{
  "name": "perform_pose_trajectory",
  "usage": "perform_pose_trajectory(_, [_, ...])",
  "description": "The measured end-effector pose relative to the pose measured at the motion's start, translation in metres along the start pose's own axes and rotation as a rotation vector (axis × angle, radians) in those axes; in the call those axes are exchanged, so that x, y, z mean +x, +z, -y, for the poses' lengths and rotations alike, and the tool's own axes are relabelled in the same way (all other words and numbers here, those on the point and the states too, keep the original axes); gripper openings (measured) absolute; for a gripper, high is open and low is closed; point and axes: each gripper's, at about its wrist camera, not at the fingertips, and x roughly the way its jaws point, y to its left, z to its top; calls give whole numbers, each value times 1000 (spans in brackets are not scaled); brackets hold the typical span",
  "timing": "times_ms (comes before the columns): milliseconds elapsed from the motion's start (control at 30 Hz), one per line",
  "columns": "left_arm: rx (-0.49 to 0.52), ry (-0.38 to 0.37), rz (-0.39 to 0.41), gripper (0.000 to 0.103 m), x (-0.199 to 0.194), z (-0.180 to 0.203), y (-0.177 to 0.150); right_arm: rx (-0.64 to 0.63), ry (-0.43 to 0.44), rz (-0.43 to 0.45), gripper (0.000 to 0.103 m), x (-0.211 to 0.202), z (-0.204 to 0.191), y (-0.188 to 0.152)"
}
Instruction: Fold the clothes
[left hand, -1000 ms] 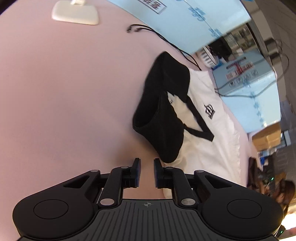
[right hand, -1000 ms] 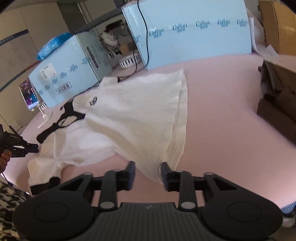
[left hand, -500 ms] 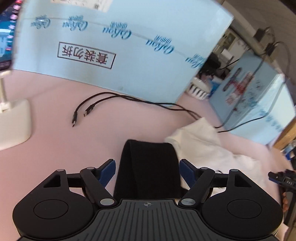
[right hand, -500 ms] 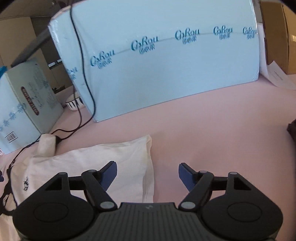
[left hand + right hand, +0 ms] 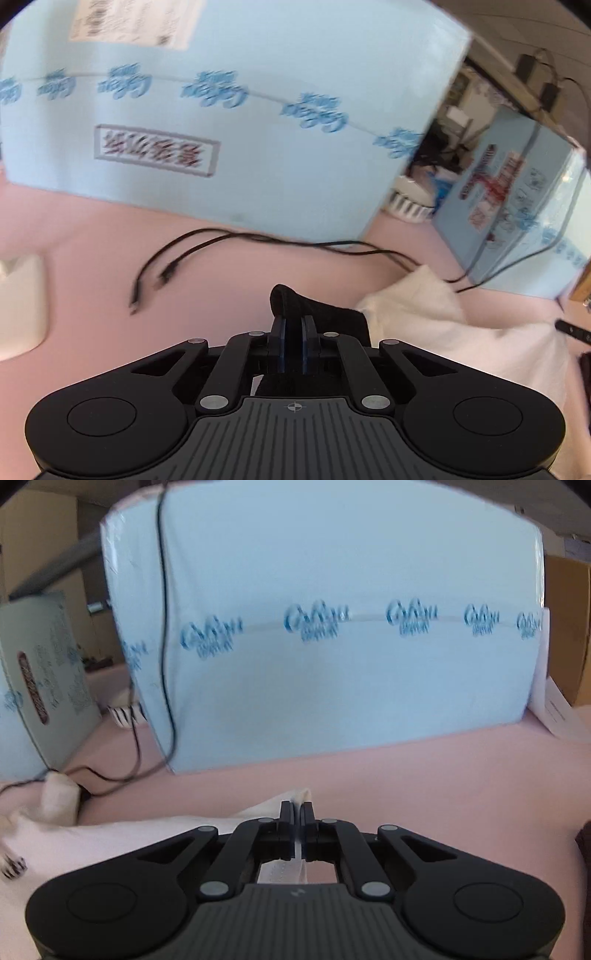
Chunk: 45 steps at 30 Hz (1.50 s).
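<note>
Left hand-held gripper (image 5: 293, 325) is clamped on the black sleeve (image 5: 325, 314), right hand-held gripper (image 5: 297, 818) pinches the white shirt (image 5: 110, 842) hem corner. Shirt's spread on the pink surface (image 5: 443, 775). Light floppy cotton, will sag, so edges and corners look like the best grab spots

**Boxes wall off the far side**

Ahead of the left gripper (image 5: 293, 325), bare pink tabletop (image 5: 92, 229) runs to a pale blue carton (image 5: 240, 110), crossed by two black cables (image 5: 221, 236). A second blue carton (image 5: 332, 646) blocks the right gripper (image 5: 297, 812); its right flank lies open.
</note>
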Motion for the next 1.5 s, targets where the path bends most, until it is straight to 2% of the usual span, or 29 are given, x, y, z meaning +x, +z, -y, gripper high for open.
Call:
perform_pose_trajectory(33, [-17,34,-41,14,7,-7,-5,-44,-41,-1,21,2,-7,-2])
perform_pose_trajectory(67, [-32,29,-47,16,10,-11,-8,-95,-83,22,37,-1,-15,-2])
perform_pose_trajectory(100, [-51,24,-48,18,10,-17,-9,-124,-88,65,43,-8,-22,0])
perform_pose_trajectory(133, [-82,26,-35,27,3,-23,-9,-145,-80,116,52,-16,-29,4])
perform_pose_trajectory(167, [-117,53,-12,45,-4,-27,-8,-167,-73,167,59,-25,-37,7])
perform_pose_trajectory(200, [-145,74,12,50,-11,-30,-6,-188,-65,217,61,-33,-44,10])
perform_pose_trajectory(233, [-153,76,52,54,-20,-30,-4,-190,-3,225,64,-41,-50,16])
perform_pose_trajectory(267, [-155,68,119,56,-32,-30,-4,-179,99,195,65,-45,-57,22])
perform_pose_trajectory(300, [-143,50,146,57,-38,-27,-3,-165,208,145,65,-46,-69,30])
perform_pose_trajectory(333, [-120,9,148,59,-41,-20,-2,-156,265,112,65,-45,-79,35])
perform_pose_trajectory(400, [-72,-83,137,63,-45,-6,-3,-140,328,44,65,-33,-114,45])
perform_pose_trajectory(433, [-47,-144,88,63,-40,6,-6,-134,351,8,64,-23,-134,49])
perform_pose_trajectory(533, [-38,-211,-20,63,-17,27,-20,-115,377,-55,63,-2,-179,51])
perform_pose_trajectory(633, [-44,-237,-36,63,1,29,-34,-112,343,-96,60,28,-216,49])
perform_pose_trajectory(667, [-34,-249,-27,63,4,29,-36,-119,335,-128,33,38,-226,47])
perform_pose_trajectory(700, [-24,-267,-23,63,5,26,-37,-148,320,-145,13,44,-236,45])
perform_pose_trajectory(733, [-42,-281,-29,63,5,22,-36,-184,303,-154,5,49,-245,43])
perform_pose_trajectory(800, [-80,-312,-42,63,4,14,-34,-288,262,-22,4,33,-260,45])
perform_pose_trajectory(900, [-149,-356,-58,63,5,2,-31,-376,260,174,4,5,-274,50])
perform_pose_trajectory(967, [-165,-361,-59,63,6,0,-29,-455,262,326,5,-18,-285,51])
perform_pose_trajectory(1000, [-165,-354,-52,63,5,1,-30,-540,255,369,6,-22,-292,43])
perform_pose_trajectory(1033, [-169,-336,-41,63,2,1,-30,-639,246,399,11,-24,-300,32])
perform_pose_trajectory(1100, [-178,-301,-20,63,-3,1,-30,-826,273,301,24,-14,-311,5])
perform_pose_trajectory(1167, [-177,-240,23,63,-13,0,-29,-872,309,255,34,-15,-306,-11])
perform_pose_trajectory(1200, [-170,-220,45,63,-16,-1,-27,-827,341,276,39,-23,-293,-13])
perform_pose_trajectory(1267, [-144,-173,104,64,-28,-3,-18,-692,418,299,68,-38,-267,-2])
perform_pose_trajectory(1333, [-100,-205,75,69,-26,2,-4,-497,516,272,79,-49,-231,23])
perform_pose_trajectory(1400, [-50,-243,29,70,-17,14,9,-327,548,193,78,-41,-204,47])
perform_pose_trajectory(1500, [-4,-229,16,71,3,38,26,-215,469,122,73,-18,-190,64])
